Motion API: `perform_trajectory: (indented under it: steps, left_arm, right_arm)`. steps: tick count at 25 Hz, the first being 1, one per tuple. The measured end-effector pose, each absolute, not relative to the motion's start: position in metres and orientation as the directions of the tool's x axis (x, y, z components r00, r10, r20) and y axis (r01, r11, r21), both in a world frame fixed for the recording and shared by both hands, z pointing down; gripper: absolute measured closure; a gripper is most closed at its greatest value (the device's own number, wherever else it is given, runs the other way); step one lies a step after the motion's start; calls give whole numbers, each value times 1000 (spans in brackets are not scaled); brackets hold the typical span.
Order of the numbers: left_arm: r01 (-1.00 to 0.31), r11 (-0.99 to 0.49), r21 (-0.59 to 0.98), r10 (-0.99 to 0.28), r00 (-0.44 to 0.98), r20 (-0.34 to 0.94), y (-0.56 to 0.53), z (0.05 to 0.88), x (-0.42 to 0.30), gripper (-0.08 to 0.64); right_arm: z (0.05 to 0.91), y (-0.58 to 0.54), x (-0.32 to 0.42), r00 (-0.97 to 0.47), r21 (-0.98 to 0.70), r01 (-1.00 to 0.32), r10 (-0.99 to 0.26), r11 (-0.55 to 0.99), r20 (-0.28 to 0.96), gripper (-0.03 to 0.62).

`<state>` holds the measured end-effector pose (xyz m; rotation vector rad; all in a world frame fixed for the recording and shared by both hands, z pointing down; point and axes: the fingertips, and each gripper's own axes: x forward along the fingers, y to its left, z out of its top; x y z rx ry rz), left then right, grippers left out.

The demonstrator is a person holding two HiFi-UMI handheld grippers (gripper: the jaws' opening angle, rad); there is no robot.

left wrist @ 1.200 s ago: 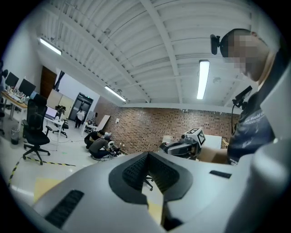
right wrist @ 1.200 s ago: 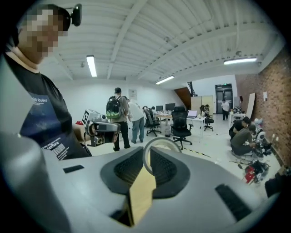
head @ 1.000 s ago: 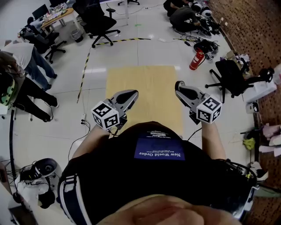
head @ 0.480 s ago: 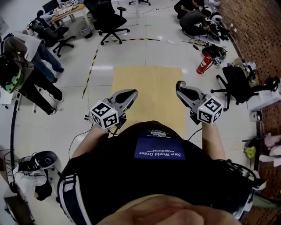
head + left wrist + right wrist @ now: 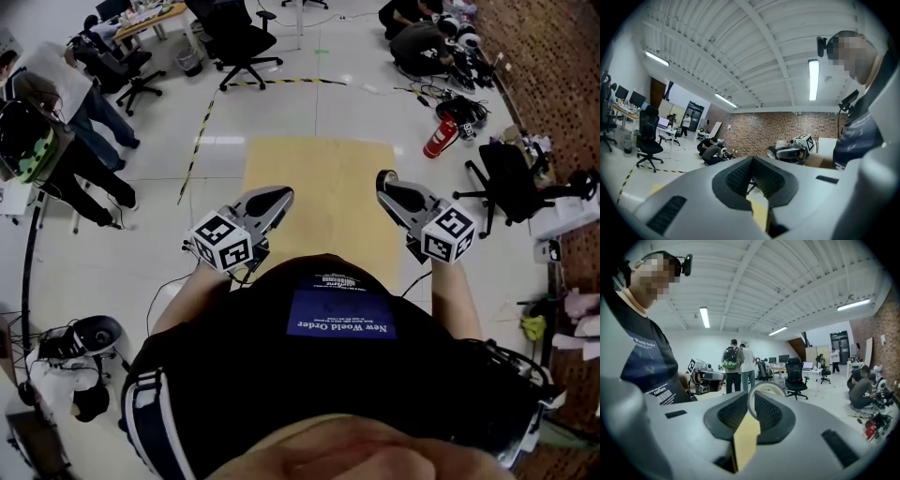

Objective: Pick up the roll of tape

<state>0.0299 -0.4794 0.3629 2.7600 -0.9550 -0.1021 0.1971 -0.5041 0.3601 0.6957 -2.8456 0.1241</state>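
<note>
Room: we see a wide hall with a pale shiny floor [image 5: 281, 103], a brick wall [image 5: 553, 66] on the right side and black office chairs [image 5: 234, 37] at the far end.
Counter: a light wooden counter [image 5: 319, 178] stands straight before the person, and both tools are held over its near part.
Left hand-held gripper [image 5: 279, 194]: it is clenched. In its own view [image 5: 752, 161] the ribbed pads meet and we see nothing between them. It is held over the near left edge of the counter.
Right hand-held gripper [image 5: 382, 178]: it is grasping the roll of tape, over the near right edge of the counter.
Roll of tape [image 5: 766, 385]: a thin pale ring, standing on its edge between the jaws of the right hand-held gripper [image 5: 751, 401]. Its upper arc rises above the pads. In the head view we cannot make it out.
Floor things: a red fire extinguisher [image 5: 437, 139] lies to the right of the counter, and people [image 5: 56, 122] stand far at the left.
</note>
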Motion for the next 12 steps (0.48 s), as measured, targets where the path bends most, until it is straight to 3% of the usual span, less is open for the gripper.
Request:
perform_trajectory:
  steps: [12]
  left_arm:
    - [-596,-769,232,-612,791,5,-478,362,28,554]
  right_arm:
    - [361,-502,197,-862,-30,-472,-454,881,226,557]
